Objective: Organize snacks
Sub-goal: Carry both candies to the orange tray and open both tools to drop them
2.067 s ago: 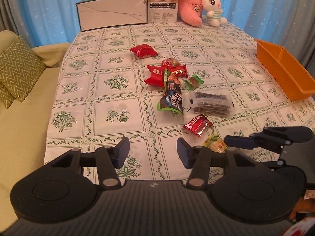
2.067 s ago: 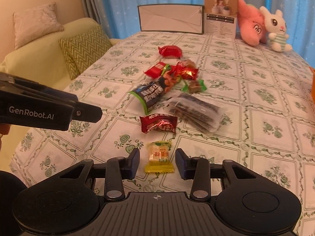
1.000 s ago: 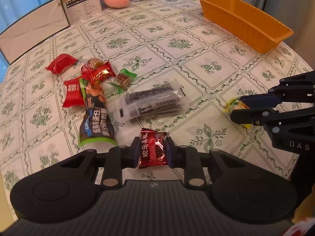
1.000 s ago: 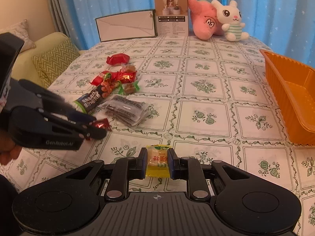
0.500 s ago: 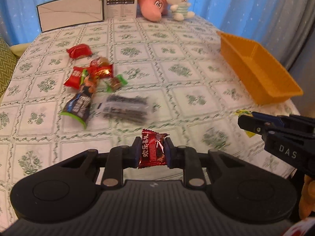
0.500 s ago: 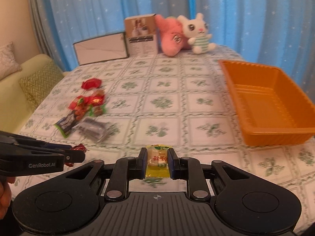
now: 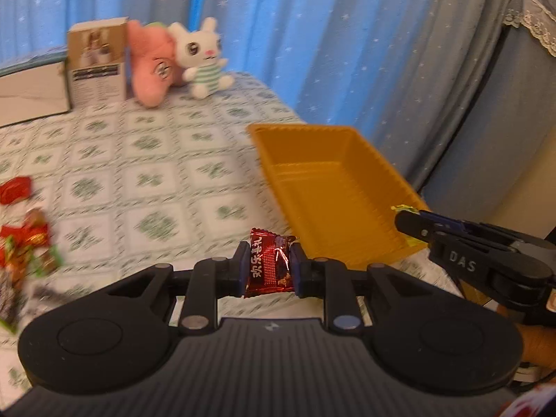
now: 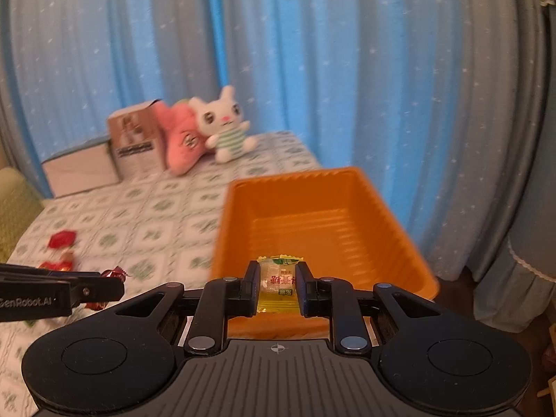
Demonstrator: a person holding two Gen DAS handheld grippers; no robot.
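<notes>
The red candy packet [image 7: 269, 267] is clamped between the two fingers of the left gripper [image 7: 267, 268], held above the tablecloth [image 7: 146, 187] just left of the near end of the orange tray [image 7: 351, 208]. The yellow candy packet [image 8: 278, 285] is clamped between the fingers of the right gripper [image 8: 277, 286], positioned at the near rim of the orange tray [image 8: 396, 229], with the tray interior directly beyond it. In the left wrist view, the right gripper [image 7: 413, 224] enters from the right, with a yellow wrapper edge protruding at its tip over the tray's near right corner. In the right wrist view, the left gripper [image 8: 111, 283] enters from the left, its tip carrying the red wrapper. The remaining snacks [image 7: 24, 239] lie in a loose group on the tablecloth at the left, well apart from the tray; motion blur obscures their details. At the far end of the table stand a cardboard box [image 7: 95, 64], a pink plush toy [image 7: 153, 69] and a white rabbit plush [image 7: 203, 57], side by side. A flat white box [image 8: 81, 170] lies left of the cardboard box. Blue star-patterned curtains [image 8: 312, 69] hang behind the table.
</notes>
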